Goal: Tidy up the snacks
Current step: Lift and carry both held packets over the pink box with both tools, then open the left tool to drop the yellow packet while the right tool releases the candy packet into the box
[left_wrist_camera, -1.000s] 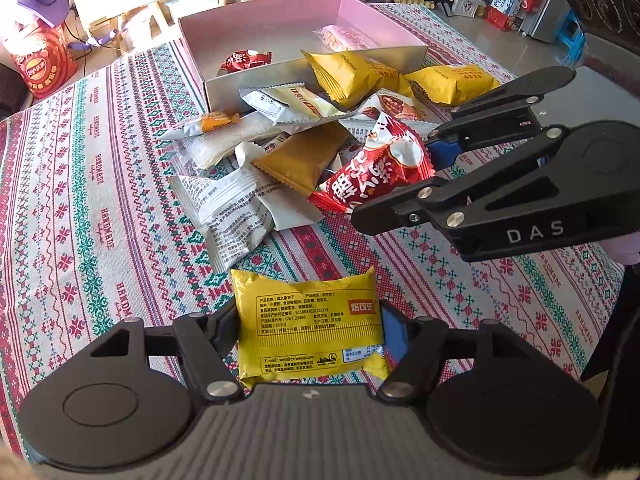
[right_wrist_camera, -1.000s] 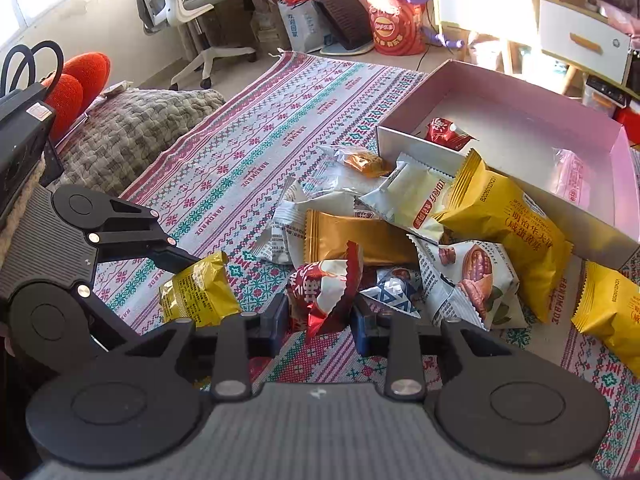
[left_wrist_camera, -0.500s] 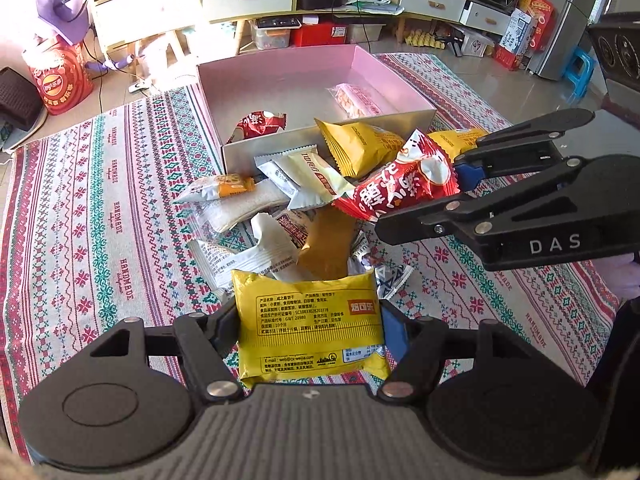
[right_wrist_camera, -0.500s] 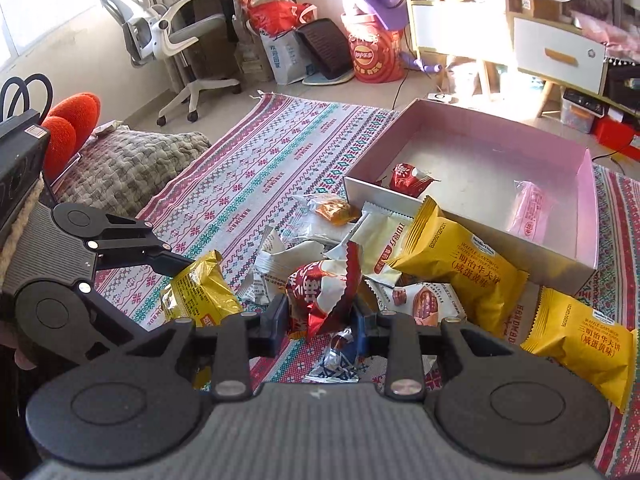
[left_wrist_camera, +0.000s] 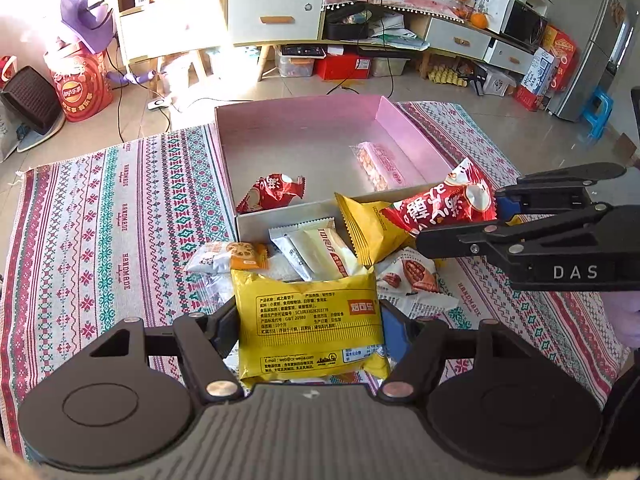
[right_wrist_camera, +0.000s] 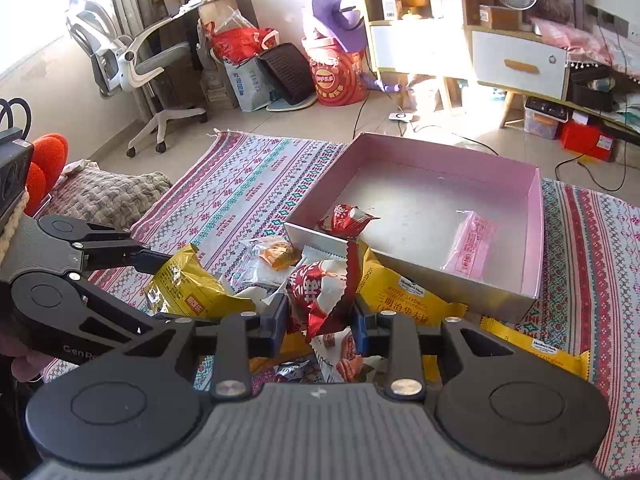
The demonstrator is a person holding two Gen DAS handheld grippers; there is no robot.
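Left gripper [left_wrist_camera: 310, 320] clamps yellow packet [left_wrist_camera: 310, 314]; right gripper [right_wrist_camera: 320, 320] red packet [right_wrist_camera: 316, 296]; pink box [right_wrist_camera: 534, 236] holds perhaps two snacks.

Both tools are matte black plastic. The left hand-held gripper [left_wrist_camera: 310, 320] has two round discs behind a ribbed grey body, silver screws at the linkage pivots and blue pads on its fingers. The right hand-held gripper [right_wrist_camera: 320, 316] matches it; white "DAS" lettering marks its side.

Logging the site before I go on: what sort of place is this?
Most likely a lived-in home room: a swivel office chair at a desk, drawer cabinets, a microwave, and clutter on a tiled floor.
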